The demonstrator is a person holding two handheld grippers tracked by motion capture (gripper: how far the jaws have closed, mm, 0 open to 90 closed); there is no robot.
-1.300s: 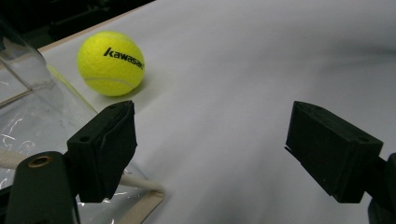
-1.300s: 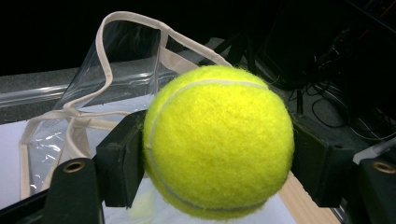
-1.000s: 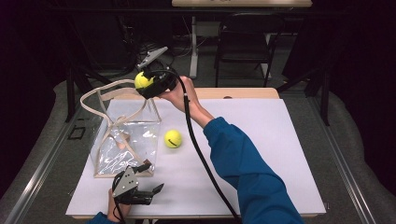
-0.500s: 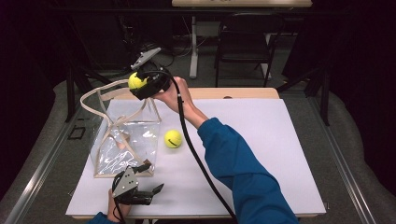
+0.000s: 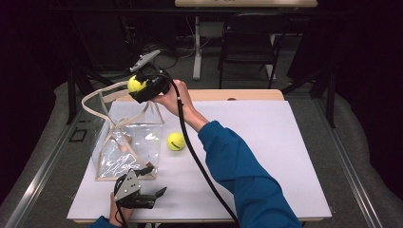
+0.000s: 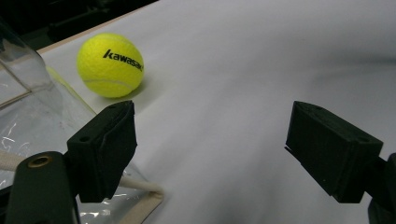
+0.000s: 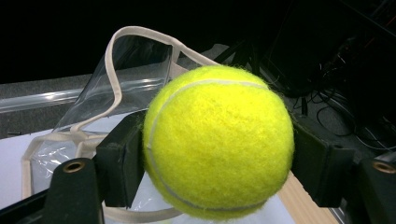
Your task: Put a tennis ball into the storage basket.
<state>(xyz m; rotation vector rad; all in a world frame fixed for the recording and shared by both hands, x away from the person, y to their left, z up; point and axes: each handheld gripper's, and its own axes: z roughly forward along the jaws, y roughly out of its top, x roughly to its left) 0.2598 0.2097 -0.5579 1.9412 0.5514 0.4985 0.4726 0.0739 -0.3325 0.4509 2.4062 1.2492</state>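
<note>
left gripper (image 6: 210, 144) near "kawasaki" ball (image 6: 110, 65)

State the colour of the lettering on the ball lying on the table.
Black, on the yellow tennis ball; the left gripper view shows it best.

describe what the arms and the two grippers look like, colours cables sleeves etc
Both grippers are black. The left gripper carries a grey three-cornered plate and has blocky black jaw pads. The right gripper bears a similar plate and trails a thick black cable. The right arm wears a blue sleeve.
</note>
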